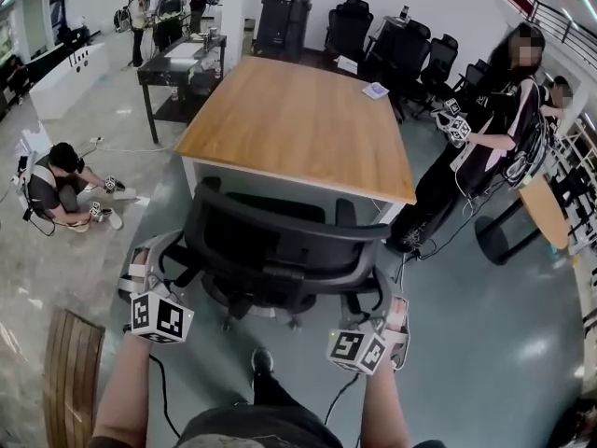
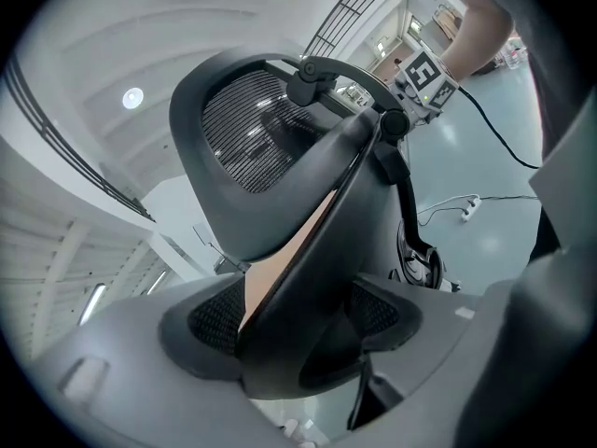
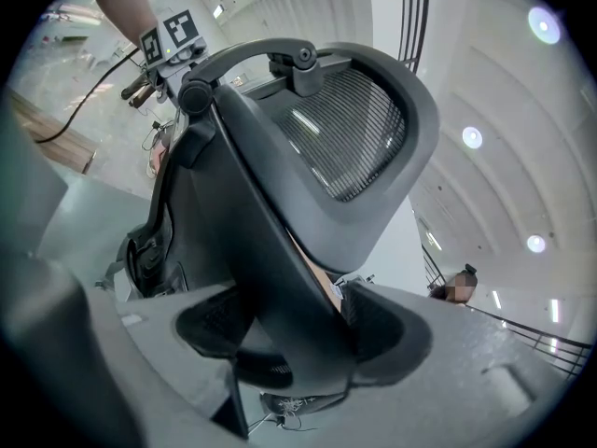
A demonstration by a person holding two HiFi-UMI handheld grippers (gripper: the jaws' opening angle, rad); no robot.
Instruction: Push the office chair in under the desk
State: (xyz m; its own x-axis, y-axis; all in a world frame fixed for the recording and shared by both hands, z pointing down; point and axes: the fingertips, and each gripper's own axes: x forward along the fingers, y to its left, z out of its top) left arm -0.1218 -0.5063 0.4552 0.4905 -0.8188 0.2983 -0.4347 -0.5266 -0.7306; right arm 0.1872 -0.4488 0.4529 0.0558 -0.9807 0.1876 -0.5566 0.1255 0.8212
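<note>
Where the office chair [image 1: 280, 241] is standing: it is sitting at the near edge of the wooden desk [image 1: 298, 119], with its black mesh backrest [image 2: 270, 147] turned toward me and its armrests reaching up to the tabletop's edge.
Left gripper [image 2: 298, 334]: I am holding it on the backrest's left rim. Its jaws are standing about half apart and pressing on that rim from both sides, one pad [image 2: 210, 320] flat against the plastic.
Right gripper [image 3: 298, 343]: I am holding it on the backrest's right rim. Its jaws are standing fairly wide and clamping the rim between them.
Desk top: it is lying almost bare, with only a small pale item [image 1: 375, 90] resting near the far right corner.
Left of the desk: a crouching person [image 1: 56, 185] is working on the floor, well apart from the chair.
Right of the desk: a standing person [image 1: 494, 129] is holding marker-cube grippers of their own, beside a row of black chairs [image 1: 401, 54].
Near my left arm: a slatted wooden bench [image 1: 70, 381] is standing on the floor.
</note>
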